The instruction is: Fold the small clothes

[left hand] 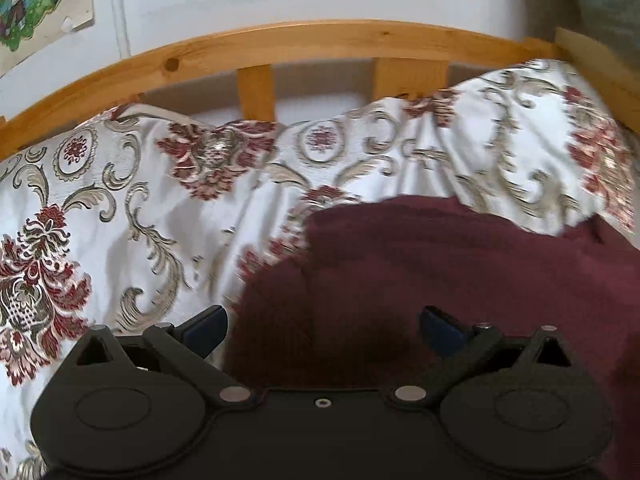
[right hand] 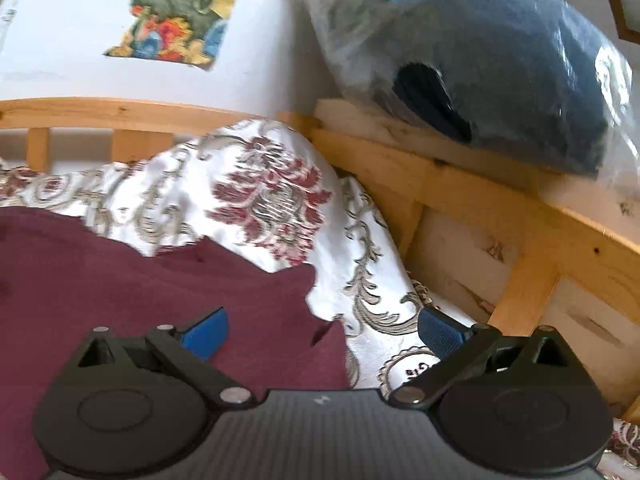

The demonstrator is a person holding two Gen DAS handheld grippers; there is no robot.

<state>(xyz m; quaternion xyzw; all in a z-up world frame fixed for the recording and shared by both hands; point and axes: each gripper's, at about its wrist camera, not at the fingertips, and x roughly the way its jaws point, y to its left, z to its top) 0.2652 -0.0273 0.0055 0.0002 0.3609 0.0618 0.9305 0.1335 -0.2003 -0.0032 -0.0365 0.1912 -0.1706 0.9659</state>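
The maroon garment is lying on the patterned bedspread, toward the bed's wooden corner. It is looking soft, light and limp, so pinching an edge or corner should suit it best. The left gripper and right gripper are both hovering spread wide, holding nothing. Only the right wrist view is showing the garment's pointed right corner and a bagged dark bundle.

Floral bedspread – wooden bed frame – bagged dark bundle.
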